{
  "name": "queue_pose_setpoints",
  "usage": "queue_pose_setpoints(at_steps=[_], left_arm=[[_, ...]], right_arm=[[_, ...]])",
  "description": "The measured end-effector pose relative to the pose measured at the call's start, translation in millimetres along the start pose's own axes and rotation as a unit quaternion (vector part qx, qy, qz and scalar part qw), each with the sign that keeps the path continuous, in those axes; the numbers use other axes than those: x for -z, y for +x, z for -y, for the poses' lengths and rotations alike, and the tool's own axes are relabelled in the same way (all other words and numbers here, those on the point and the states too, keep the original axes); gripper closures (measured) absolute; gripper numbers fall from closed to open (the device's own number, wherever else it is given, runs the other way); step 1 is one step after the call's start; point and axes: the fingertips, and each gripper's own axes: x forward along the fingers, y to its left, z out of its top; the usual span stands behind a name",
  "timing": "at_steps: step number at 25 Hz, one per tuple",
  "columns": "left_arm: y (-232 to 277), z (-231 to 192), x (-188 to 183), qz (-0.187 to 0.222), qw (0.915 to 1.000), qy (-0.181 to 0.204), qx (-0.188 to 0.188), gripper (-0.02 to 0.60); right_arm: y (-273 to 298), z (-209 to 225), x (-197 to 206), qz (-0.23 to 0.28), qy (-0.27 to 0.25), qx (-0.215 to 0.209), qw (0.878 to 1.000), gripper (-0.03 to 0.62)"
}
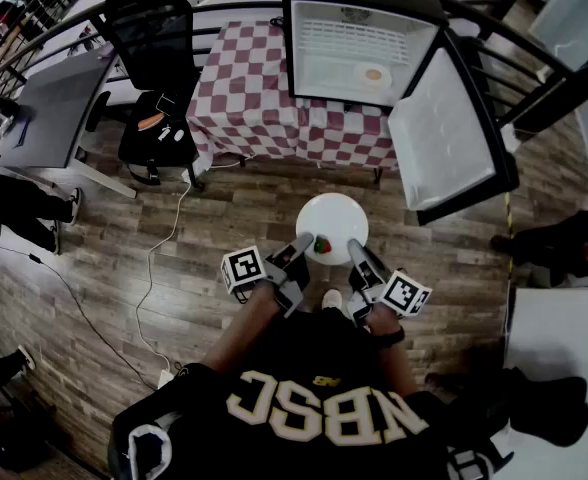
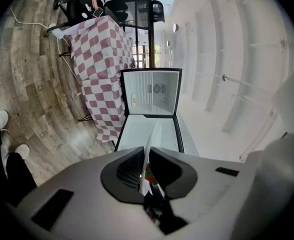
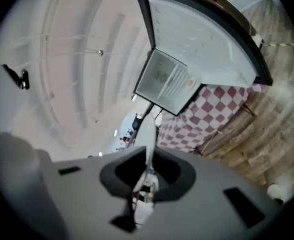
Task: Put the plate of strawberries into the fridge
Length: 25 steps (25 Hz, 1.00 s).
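Head view: a white plate (image 1: pixel 334 216) of strawberries (image 1: pixel 321 245) is held over the wooden floor (image 1: pixel 214 218), its rim pinched at either side by the left gripper (image 1: pixel 302 245) and the right gripper (image 1: pixel 358 253). The open fridge (image 1: pixel 339 53) is seen well ahead on a checked table (image 1: pixel 244 98).

Left gripper (image 1: pixel 300 245) and right gripper (image 1: pixel 355 251) side by side, near level, each clamped on opposite plate (image 1: pixel 334 216) rims. Forearms (image 1: pixel 246 326) extended forward.
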Motion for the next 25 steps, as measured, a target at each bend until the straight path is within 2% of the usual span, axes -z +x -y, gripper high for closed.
queue_pose_setpoints(at_steps=[4,10,13,17,20,25], left_arm=[[2.6,-8.4,0.7,-0.003,0.9999,0.004,-0.014,0.535],[6.3,-22.6,11.2,0.000,0.9990,-0.028,-0.034,0.535],[8.7,-24.5,18.7,-0.001,0.9987,-0.039,-0.034,0.535],[13.8,-21.9,27.1,-0.003,0.9987,-0.038,-0.035,0.535],[22.2,-23.7,35.2,-0.002,0.9988,-0.036,-0.034,0.535],[37.4,-33.8,57.9,0.002,0.9980,-0.047,-0.043,0.535]], right_arm=[[1.3,10.2,-7.7,0.000,-0.018,0.000,1.000,0.551],[-4.4,23.5,-10.8,-0.003,-0.017,0.004,1.000,0.551],[-8.7,25.0,-13.2,0.001,-0.006,0.000,1.000,0.551],[-15.5,21.2,-21.8,0.006,-0.026,-0.015,1.000,0.551],[-23.2,30.4,-28.1,0.002,-0.017,-0.004,1.000,0.551],[-38.7,42.3,-44.4,-0.002,-0.028,-0.019,0.999,0.549]])
